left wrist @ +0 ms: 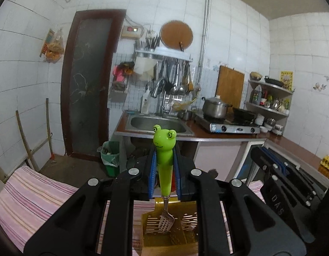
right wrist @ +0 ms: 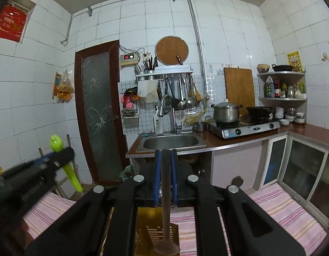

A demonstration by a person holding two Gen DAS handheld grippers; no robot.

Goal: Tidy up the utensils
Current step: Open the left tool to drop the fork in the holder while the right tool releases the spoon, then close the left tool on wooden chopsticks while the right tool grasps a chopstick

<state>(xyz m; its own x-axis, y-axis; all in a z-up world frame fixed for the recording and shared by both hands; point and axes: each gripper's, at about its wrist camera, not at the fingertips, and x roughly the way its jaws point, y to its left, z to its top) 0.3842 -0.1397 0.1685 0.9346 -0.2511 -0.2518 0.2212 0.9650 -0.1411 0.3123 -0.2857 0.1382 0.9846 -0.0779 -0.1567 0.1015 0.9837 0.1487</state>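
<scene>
Two grippers and two utensils are in play, with one yellow slotted holder [left wrist: 164, 232] below them as the landmark. The left gripper [left wrist: 164, 160] has its blue-padded fingers [left wrist: 152, 170] closed on the green frog-headed handle of one fork [left wrist: 164, 166]; the fork hangs upright, frog face up, tines down and just inside the holder's open top. The right gripper [right wrist: 165, 170] has its fingers [right wrist: 157, 175] clamped on the dark handle of one spoon [right wrist: 166, 213], which hangs straight down with its bowl low over the holder [right wrist: 147, 230]; whether the bowl is inside or touches the holder cannot be told. From the right wrist view the left gripper [right wrist: 57, 160] shows blurred to the left of the holder, the green handle [right wrist: 66, 164] sticking out tilted above and below its fingers. From the left wrist view the right gripper [left wrist: 279, 166] sits to the right of the holder. The holder stands on one pink striped cloth [left wrist: 36, 192] that spreads to both sides of it. Beyond the holder, well apart, are one steel sink [right wrist: 171, 141] with one tap [right wrist: 164, 106], one two-burner stove [right wrist: 243, 128] carrying one lidded steel pot [right wrist: 225, 112] and one dark wok [right wrist: 259, 109], one rack of hanging ladles [right wrist: 181, 96], and one brown-framed door [right wrist: 100, 111].
</scene>
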